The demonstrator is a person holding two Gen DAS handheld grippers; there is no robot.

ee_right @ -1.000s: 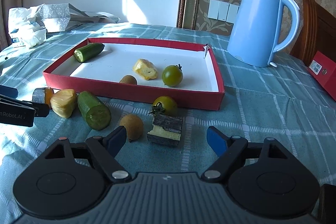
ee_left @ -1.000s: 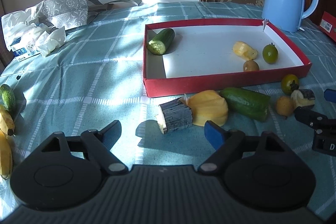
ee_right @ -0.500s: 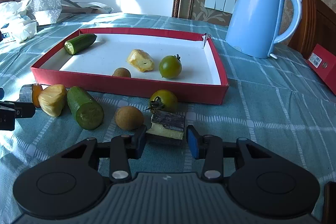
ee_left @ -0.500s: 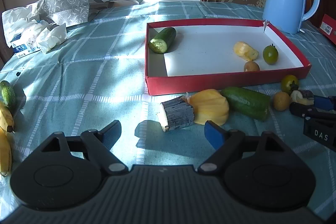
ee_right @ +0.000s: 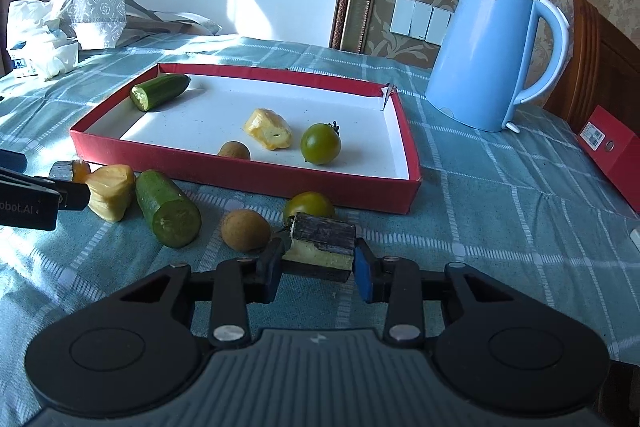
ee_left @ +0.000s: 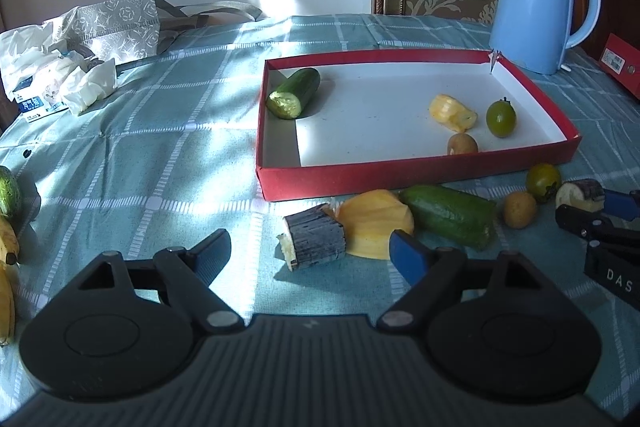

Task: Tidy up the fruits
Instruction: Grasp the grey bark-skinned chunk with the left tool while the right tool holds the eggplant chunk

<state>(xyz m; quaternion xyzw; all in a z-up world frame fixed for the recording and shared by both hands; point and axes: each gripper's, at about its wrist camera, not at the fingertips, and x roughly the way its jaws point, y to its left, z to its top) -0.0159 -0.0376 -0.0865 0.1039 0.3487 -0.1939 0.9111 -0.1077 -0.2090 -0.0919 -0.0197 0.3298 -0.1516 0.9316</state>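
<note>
My right gripper (ee_right: 318, 265) is closing, and its pads press on both ends of a dark-skinned cane piece (ee_right: 322, 237) with pale flesh, just in front of the red tray (ee_right: 240, 167). Beside it lie a green tomato (ee_right: 310, 205), a brown round fruit (ee_right: 245, 229), a cucumber half (ee_right: 168, 207) and a yellow chunk (ee_right: 110, 191). My left gripper (ee_left: 309, 238) is open, and a second cane piece (ee_left: 314, 239) lies untouched just ahead of its fingers. In the tray (ee_left: 400, 175) are a cucumber half (ee_left: 294, 93), a yellow piece (ee_left: 452, 113), a green tomato (ee_left: 501, 117) and a brown fruit (ee_left: 462, 145).
A blue kettle (ee_left: 536, 7) stands behind the tray's far right corner, with a red box (ee_left: 620, 63) to its right. A bag and crumpled tissues (ee_left: 80, 47) lie at the back left. Bananas (ee_left: 6, 247) and a cucumber sit at the left edge.
The right gripper's jaws went from wide apart to closed on the cane piece between them. The left gripper stayed open and nearly still.
</note>
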